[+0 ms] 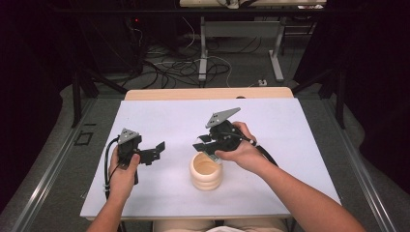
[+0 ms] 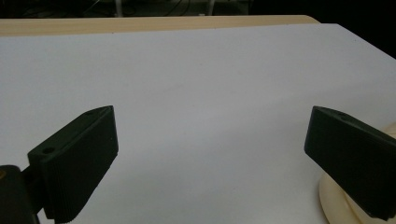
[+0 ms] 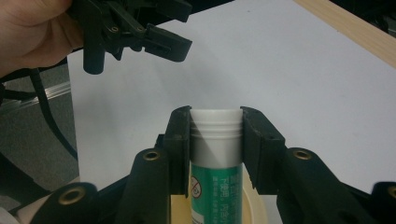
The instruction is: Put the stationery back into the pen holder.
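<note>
A person sits at a white table (image 1: pixel 159 121) and holds a black gripper in each hand.

The right gripper (image 1: pixel 207 146) is just over a cream cup (image 1: pixel 206 172) with round, bumpy sides. The right arm comes in from the bottom right, and the hand bends at the wrist so the gripper tips down at the cup. In the right gripper view, the two jaws squeeze a tube (image 3: pixel 216 154) between them. The tube has a white top with rings on it and a green label lower down. It stands up straight, and its bottom end goes down into the cup's mouth (image 3: pixel 254 207). The jaws are tight on both sides of the white top.

The left gripper (image 1: pixel 155 151) is off to the left of the cup, held a little above the table. The left arm comes in from the bottom left, and the hand wraps around the handle. In the left gripper view, its jaws stand wide apart with nothing between them. The cup's edge (image 2: pixel 334 205) peeks in beside the right-hand jaw.
</note>
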The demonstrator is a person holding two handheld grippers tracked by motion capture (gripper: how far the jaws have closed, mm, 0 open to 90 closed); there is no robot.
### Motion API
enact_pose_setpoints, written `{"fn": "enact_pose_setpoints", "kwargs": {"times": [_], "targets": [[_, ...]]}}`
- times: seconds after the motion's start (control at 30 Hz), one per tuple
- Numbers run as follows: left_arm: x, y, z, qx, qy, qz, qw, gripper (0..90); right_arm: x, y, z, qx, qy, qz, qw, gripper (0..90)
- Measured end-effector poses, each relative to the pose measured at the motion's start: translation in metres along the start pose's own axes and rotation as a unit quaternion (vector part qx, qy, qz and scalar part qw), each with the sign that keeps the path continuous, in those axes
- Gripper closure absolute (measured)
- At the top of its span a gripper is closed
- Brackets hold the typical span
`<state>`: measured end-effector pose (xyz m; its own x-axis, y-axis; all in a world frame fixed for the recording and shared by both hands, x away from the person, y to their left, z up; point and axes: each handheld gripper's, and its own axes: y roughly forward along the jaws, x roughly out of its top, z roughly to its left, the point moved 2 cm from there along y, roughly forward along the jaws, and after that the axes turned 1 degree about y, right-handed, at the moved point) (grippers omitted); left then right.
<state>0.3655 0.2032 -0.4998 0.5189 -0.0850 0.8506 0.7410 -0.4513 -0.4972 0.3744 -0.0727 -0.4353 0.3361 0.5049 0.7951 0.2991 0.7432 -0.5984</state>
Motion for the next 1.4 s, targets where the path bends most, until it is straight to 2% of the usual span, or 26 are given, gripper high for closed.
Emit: {"fn": "enact_pose_setpoints", "kwargs": {"times": [0.1, 0.23, 0.43, 0.8, 1.13, 1.33, 1.4], "targets": [[0.0, 0.0, 0.0, 0.0, 0.001, -0.002, 1.0, 3.0, -0.004, 0.003, 0.002, 0.002, 0.002, 0.009, 1.0, 65.1], [0.0, 0.001, 0.0, 0.0, -0.002, 0.0, 1.0, 3.0, -0.007, 0.007, 0.004, 0.002, 0.006, -0.001, 1.0, 65.1], [-0.001, 0.002, 0.003, 0.002, -0.003, 0.004, 1.0, 3.0, -0.008, 0.012, 0.004, 0.008, 0.006, 0.0, 0.9999, 65.1], [-0.001, 0.003, 0.003, 0.001, -0.003, 0.005, 1.0, 3.1, -0.011, 0.029, 0.009, 0.01, -0.002, 0.017, 0.9998, 65.0], [-0.001, 0.003, 0.004, 0.003, -0.001, 0.004, 1.0, 3.1, -0.025, 0.03, 0.011, 0.0, -0.006, -0.001, 1.0, 65.0], [-0.001, 0.003, 0.003, 0.003, -0.002, 0.006, 1.0, 3.1, -0.035, 0.029, 0.013, -0.009, -0.012, -0.024, 0.9996, 64.9], [-0.001, 0.003, 0.003, 0.003, -0.002, 0.005, 1.0, 3.1, -0.039, 0.027, 0.014, -0.007, -0.005, -0.03, 0.9995, 64.9]]}}
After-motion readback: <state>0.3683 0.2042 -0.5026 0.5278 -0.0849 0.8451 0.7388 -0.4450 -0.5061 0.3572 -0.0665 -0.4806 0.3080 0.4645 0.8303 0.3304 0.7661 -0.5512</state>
